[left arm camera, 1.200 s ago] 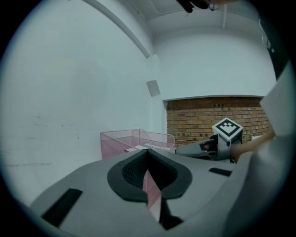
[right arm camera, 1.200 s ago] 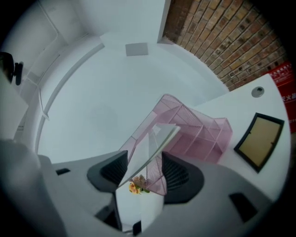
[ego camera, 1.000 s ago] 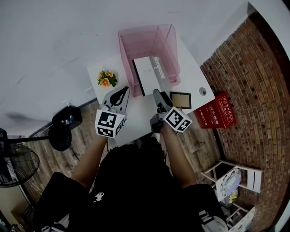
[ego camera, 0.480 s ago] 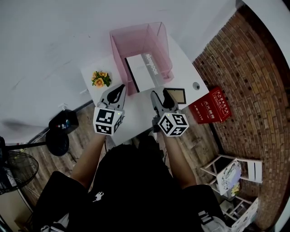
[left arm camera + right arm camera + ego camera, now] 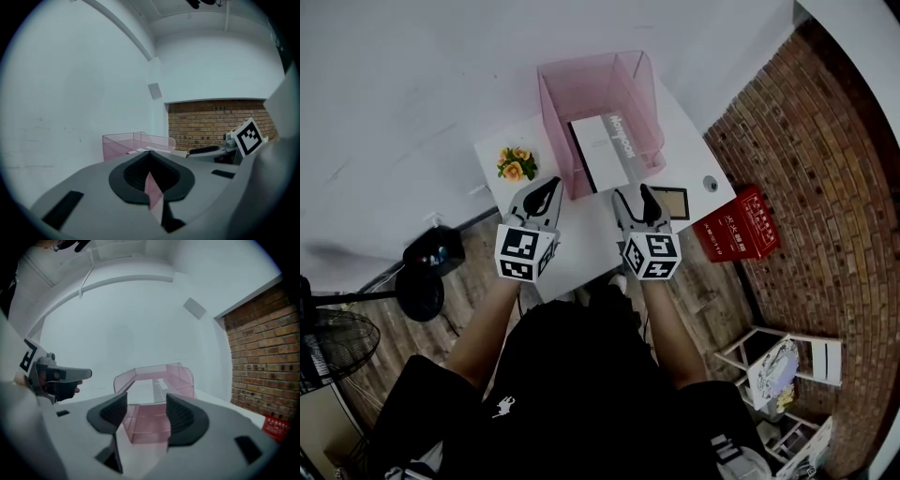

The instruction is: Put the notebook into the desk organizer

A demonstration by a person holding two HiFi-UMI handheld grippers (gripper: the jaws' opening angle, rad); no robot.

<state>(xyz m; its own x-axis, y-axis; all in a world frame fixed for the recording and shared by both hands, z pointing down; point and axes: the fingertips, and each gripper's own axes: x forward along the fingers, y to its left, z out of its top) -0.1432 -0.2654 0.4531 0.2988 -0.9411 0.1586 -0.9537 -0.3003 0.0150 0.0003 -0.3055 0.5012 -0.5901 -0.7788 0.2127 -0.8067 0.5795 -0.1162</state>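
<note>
The pink see-through desk organizer (image 5: 598, 89) stands at the back of the white table (image 5: 581, 248). A white notebook (image 5: 602, 153) with a dark spine lies slanted inside it, its near end at the organizer's open front. My right gripper (image 5: 635, 196) is open and empty, just short of the notebook's near end. In the right gripper view the organizer (image 5: 154, 399) and the notebook (image 5: 161, 384) show between the spread jaws of the right gripper (image 5: 145, 404). My left gripper (image 5: 549, 186) is shut and empty, left of the organizer's front. Its own view shows the left gripper (image 5: 150, 157) and the organizer (image 5: 133, 142) beyond.
A small pot of orange flowers (image 5: 517, 163) sits at the table's left edge. A dark picture frame (image 5: 677, 202) lies right of the right gripper. A red box (image 5: 741, 230) stands on the wooden floor by the brick wall (image 5: 825, 169). A white wall is behind the table.
The right gripper's jaws have spread apart and it has swung to point straight at the organizer. The left gripper has barely moved. The notebook stays in the organizer.
</note>
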